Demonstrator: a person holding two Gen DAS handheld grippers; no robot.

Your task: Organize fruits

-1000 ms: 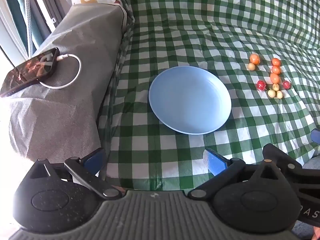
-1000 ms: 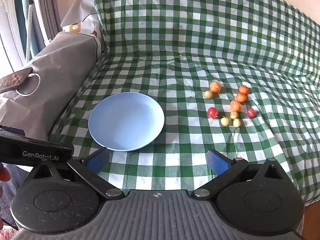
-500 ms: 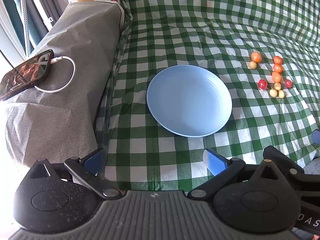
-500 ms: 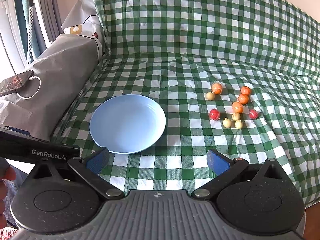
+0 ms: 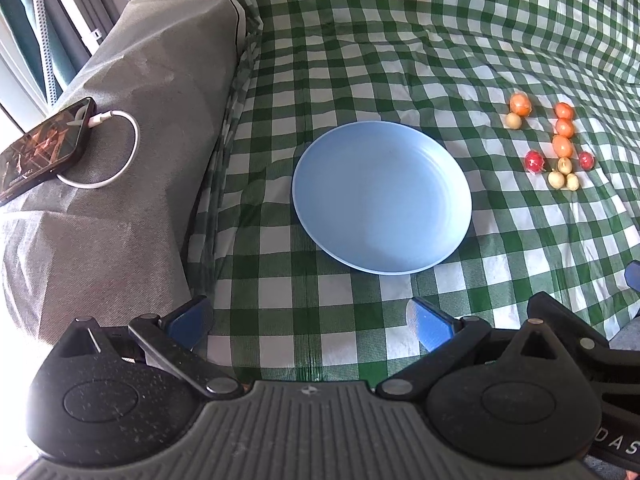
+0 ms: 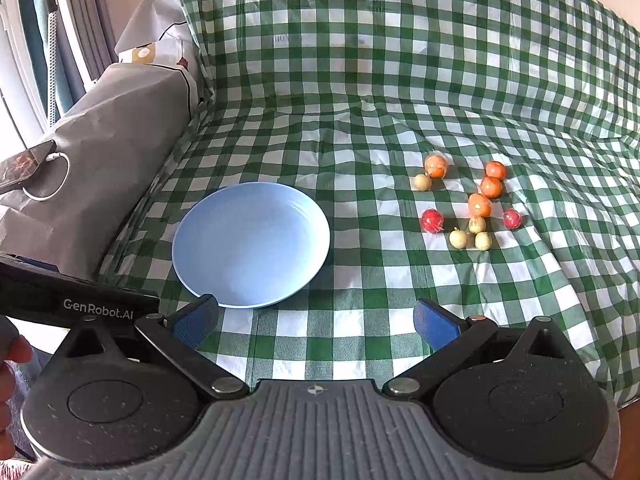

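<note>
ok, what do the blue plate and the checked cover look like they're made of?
Blue plate: probably plastic or melamine, one flat pastel colour with a soft, semi-matte sheen and faint moulded rings near the rim. Checked cover: looks like thin coated or plastic sheeting rather than woven cloth, since it holds sharp fold creases and shows slight glare.

Strong daylight is flooding in from the left, where the window area (image 5: 24,52) is blowing out to pure white along the frame edge in the left wrist view. The checked cloth (image 6: 360,100) is showing bright and evenly lit, with soft glare washing over the blue plate (image 5: 382,200) and faint shadows sitting under its near rim. Fisheye distortion is bending the cloth's squares into curves toward the borders. Focus is holding sharp in the centre, while the small fruits (image 6: 468,204) are looking slightly soft.
</note>
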